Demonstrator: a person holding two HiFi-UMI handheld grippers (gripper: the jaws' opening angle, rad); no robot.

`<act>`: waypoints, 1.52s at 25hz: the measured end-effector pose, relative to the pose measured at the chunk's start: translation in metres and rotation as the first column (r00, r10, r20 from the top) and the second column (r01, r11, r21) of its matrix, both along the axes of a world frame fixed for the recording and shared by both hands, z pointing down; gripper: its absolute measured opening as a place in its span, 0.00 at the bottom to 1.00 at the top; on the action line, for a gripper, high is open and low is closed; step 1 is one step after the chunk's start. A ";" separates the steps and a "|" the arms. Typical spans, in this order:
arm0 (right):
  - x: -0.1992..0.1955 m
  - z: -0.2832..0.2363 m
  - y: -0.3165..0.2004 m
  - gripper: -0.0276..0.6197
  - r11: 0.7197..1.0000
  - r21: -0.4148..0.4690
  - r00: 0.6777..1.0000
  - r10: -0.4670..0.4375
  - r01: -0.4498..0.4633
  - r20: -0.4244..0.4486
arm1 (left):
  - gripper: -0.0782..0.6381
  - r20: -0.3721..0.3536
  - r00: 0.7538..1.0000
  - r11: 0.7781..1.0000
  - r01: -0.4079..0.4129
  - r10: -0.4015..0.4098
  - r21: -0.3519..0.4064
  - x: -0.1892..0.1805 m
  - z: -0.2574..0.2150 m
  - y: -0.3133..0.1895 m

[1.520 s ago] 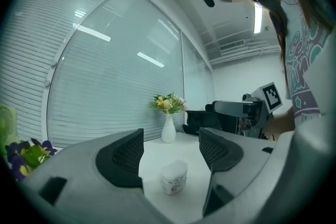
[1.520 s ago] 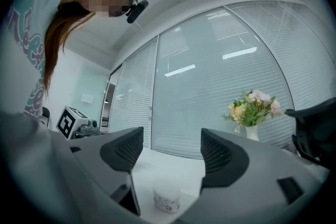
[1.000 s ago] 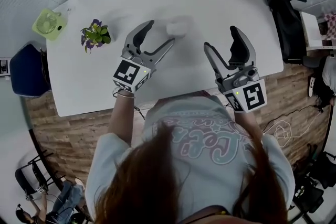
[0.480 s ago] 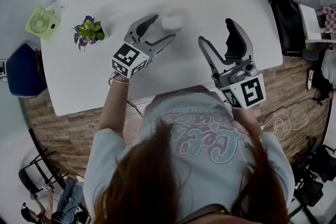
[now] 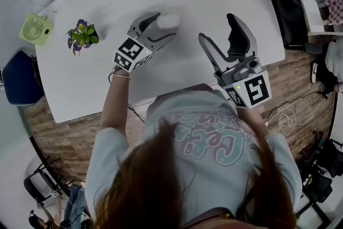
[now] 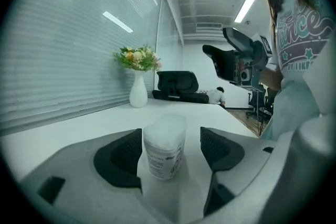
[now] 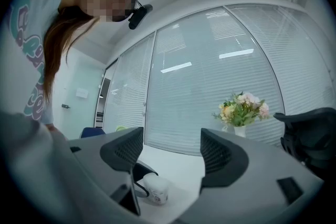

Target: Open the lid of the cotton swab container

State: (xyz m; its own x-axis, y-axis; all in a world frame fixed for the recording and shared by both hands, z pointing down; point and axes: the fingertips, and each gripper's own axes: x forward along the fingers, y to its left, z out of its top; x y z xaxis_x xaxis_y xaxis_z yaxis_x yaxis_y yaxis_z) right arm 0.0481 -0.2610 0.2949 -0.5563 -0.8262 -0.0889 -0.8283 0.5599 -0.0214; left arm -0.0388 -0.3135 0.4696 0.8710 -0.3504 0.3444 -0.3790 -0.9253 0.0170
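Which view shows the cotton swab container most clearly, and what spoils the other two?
Left gripper view: container sharp between the open left tongs, edges fisheye-bent. Head view: it washes out, pale on the white table. Right gripper view: small, low, dim.

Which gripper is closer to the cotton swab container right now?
Left. The left gripper has the cotton swab container between its open jaws; the right gripper hangs open off to the container's right, apart from it.
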 end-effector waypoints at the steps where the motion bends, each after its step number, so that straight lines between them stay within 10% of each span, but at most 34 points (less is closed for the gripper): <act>1: 0.001 -0.001 0.000 0.55 1.000 0.002 1.000 0.002 -0.002 -0.001 | 0.55 0.013 1.000 1.000 -0.004 0.004 -0.001 0.002 0.003 -0.001; 38: 0.008 0.000 -0.015 0.55 1.000 0.002 1.000 0.009 -0.009 -0.007 | 0.43 0.187 0.977 0.995 -0.095 0.100 -0.035 0.022 0.036 -0.013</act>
